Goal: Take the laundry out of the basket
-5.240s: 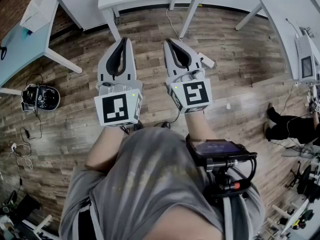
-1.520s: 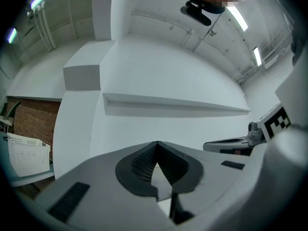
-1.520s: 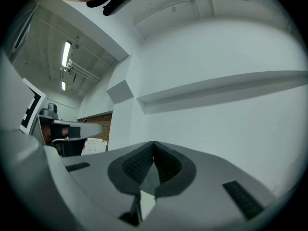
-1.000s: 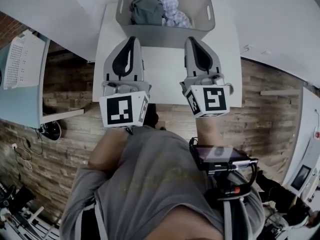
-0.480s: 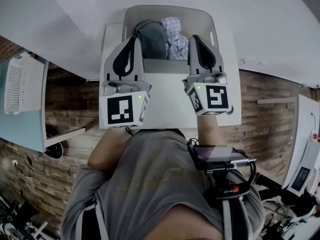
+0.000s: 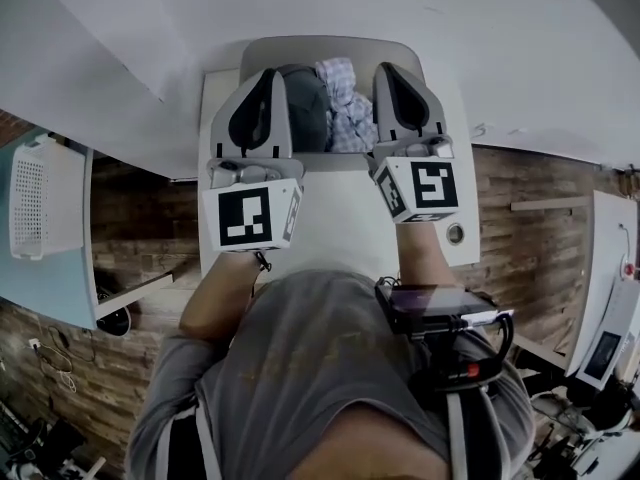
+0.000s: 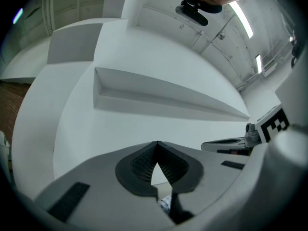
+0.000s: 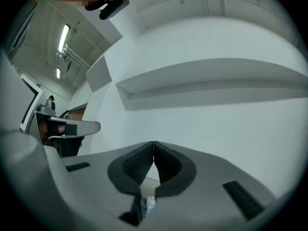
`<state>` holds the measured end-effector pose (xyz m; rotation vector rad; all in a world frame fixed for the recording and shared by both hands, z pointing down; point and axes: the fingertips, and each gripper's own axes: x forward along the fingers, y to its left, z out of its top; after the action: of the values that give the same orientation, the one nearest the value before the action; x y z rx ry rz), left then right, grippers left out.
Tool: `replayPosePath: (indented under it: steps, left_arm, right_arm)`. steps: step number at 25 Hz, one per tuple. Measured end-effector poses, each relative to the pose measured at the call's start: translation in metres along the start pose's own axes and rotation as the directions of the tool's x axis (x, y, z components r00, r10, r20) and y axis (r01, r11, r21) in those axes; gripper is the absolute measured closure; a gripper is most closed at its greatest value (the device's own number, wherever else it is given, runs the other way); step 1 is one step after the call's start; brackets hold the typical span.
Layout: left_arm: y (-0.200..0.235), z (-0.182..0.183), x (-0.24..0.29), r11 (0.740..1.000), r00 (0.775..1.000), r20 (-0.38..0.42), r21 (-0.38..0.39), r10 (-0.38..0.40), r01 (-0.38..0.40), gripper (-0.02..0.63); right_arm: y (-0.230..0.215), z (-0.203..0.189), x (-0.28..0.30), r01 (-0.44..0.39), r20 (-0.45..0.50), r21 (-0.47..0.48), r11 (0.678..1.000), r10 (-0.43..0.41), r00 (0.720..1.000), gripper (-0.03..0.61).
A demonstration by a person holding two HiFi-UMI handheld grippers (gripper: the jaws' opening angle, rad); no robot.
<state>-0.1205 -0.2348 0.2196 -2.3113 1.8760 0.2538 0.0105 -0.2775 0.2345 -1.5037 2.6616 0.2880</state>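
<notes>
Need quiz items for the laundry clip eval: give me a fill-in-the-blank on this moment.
1. The left claw and the right claw are both ____, with nothing between the jaws.
2. The basket stands on a ____ table.
3. In the head view, the checked garment lies to the ____ of the dark grey garment.

Missing words: shut; white; right

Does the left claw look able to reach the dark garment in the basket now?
Probably yes: the left claw hangs over the open basket beside the dark garment, nothing between them. Its jaws are shut and must open first.
</notes>
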Motion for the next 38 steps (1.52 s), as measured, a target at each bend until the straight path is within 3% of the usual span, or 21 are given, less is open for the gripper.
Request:
replayPosePath:
  steps: [11,15,18,22,28,38]
  left_arm:
    - [0.013,-0.035,0.056,0.998,0.997,-0.076,-0.056,0.004,-0.008,0.606]
    - [0.015,-0.052,0.075,0.996,0.995,-0.102,-0.085,-0.005,-0.004,0.606]
    - [0.021,-0.061,0.081,0.994,0.993,-0.114,-0.107,0.001,-0.013,0.606]
    - [0.029,-0.066,0.081,0.992,0.991,-0.131,-0.124,0.011,-0.028,0.606]
    - [0.044,-0.078,0.086,0.986,0.985,-0.163,-0.148,0.05,-0.075,0.606]
    - [0.055,-0.104,0.096,0.978,0.977,-0.206,-0.184,0.062,-0.101,0.606]
  right_arm:
    - [-0.02,-0.057,0.054,-0.052,-0.137,0.035,0.998,0.057,0.989,0.569]
    - [-0.031,-0.086,0.07,-0.062,-0.205,0.091,0.994,0.08,0.976,0.561]
    - [-0.033,-0.106,0.082,-0.08,-0.268,0.08,0.994,0.098,0.958,0.487]
    - [-0.024,-0.12,0.091,-0.107,-0.339,0.076,0.991,0.127,0.932,0.449]
    - [-0.016,-0.157,0.103,-0.168,-0.465,0.106,0.98,0.198,0.863,0.362]
    - [-0.016,-0.218,0.109,-0.208,-0.621,0.169,0.963,0.268,0.736,0.299]
